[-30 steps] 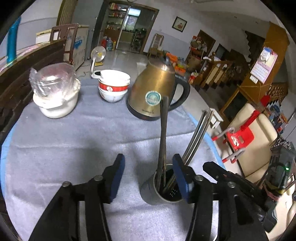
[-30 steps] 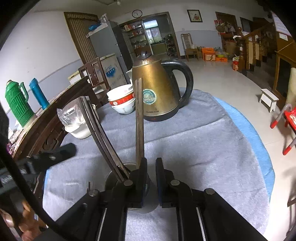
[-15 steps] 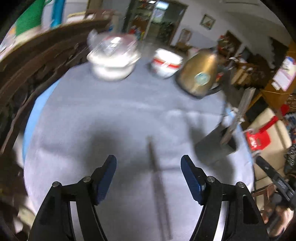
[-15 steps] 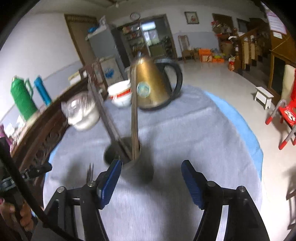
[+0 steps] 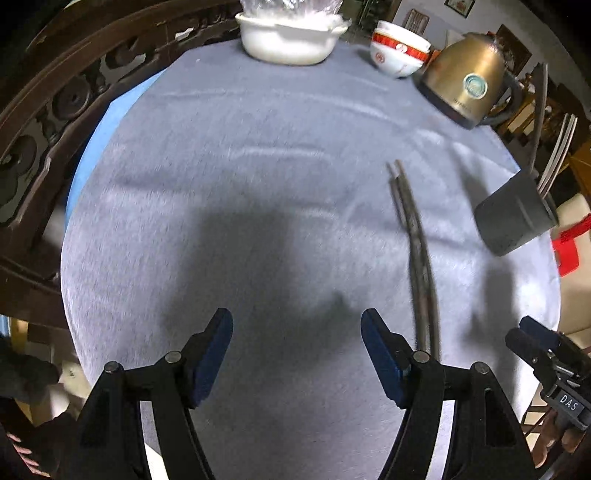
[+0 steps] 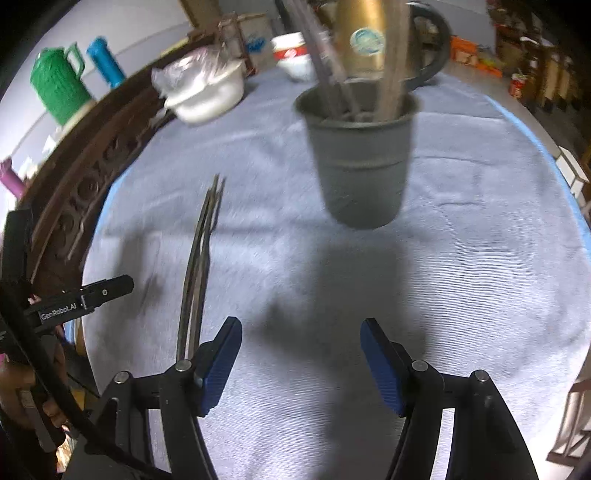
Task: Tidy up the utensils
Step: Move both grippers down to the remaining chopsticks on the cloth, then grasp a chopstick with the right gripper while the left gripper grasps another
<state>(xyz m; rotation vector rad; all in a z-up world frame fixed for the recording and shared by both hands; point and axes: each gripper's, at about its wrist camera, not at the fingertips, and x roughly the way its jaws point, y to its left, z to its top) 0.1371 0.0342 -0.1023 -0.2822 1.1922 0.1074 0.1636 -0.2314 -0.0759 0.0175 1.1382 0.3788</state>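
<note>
A dark grey utensil cup point(image 6: 360, 155) stands on the grey cloth with several long utensils upright in it; in the left wrist view the cup point(image 5: 513, 218) sits at the right edge. A pair of dark chopsticks point(image 5: 415, 243) lies flat on the cloth, just right of my left gripper point(image 5: 297, 354), which is open over bare cloth. In the right wrist view the chopsticks point(image 6: 197, 266) run to the left of my right gripper point(image 6: 301, 360), also open with nothing between its fingers, the cup beyond it.
A gold kettle point(image 5: 467, 86), stacked red-and-white bowls point(image 5: 399, 53) and a white covered dish point(image 5: 291, 35) stand at the far side of the round table. A carved dark wood rail point(image 5: 44, 122) borders the left. A green jug point(image 6: 59, 86) stands beyond.
Both grippers have pulled back from the cup and dropped toward the cloth. The right gripper went from shut beside a utensil in the cup to open. The chopsticks now lie in view.
</note>
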